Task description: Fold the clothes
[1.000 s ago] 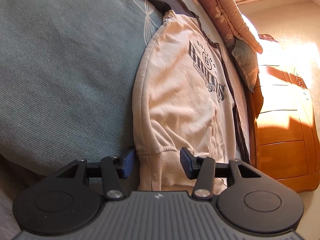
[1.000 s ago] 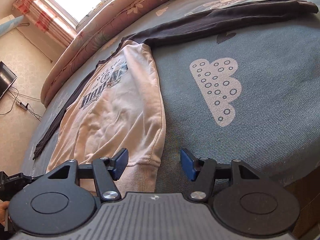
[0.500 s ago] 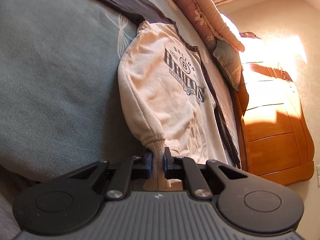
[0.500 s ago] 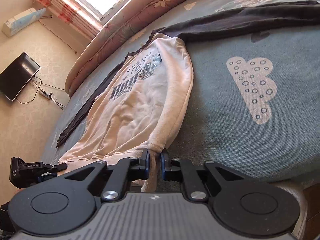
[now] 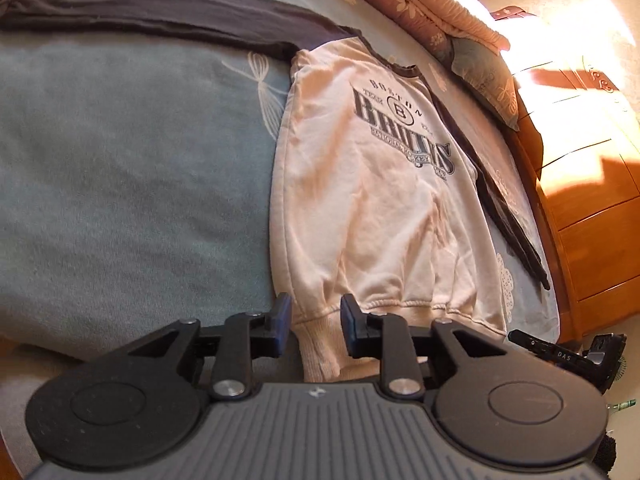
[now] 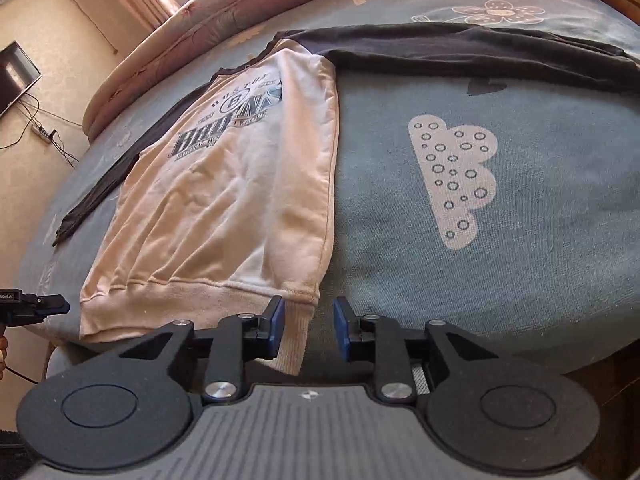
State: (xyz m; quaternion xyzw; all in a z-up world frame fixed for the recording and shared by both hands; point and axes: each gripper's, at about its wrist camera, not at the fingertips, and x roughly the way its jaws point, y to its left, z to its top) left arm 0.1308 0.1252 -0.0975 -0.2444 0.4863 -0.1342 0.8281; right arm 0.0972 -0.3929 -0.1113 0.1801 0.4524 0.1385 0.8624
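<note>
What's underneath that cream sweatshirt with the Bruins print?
The sweatshirt lies flat on a blue-grey bedspread printed with a cloud, flowers and dragonflies. Its dark sleeves spread out on the same cover. Whatever pattern lies directly beneath the body is hidden by the fabric.

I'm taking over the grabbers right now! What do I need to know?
Left gripper: open, its fingers on either side of the sweatshirt's ribbed hem at one bottom corner, holding nothing.
Right gripper: open, at the other bottom corner, also holding nothing.
The cream sweatshirt lies flat, print up, on the blue bed cover. Its hem hangs at the near edge. Both dark sleeves are spread out to the sides.
Done: the sweatshirt is laid out and looks fairly smooth.
Left: no fold shows yet. Probably bring the sleeves in, then fold the body.
</note>
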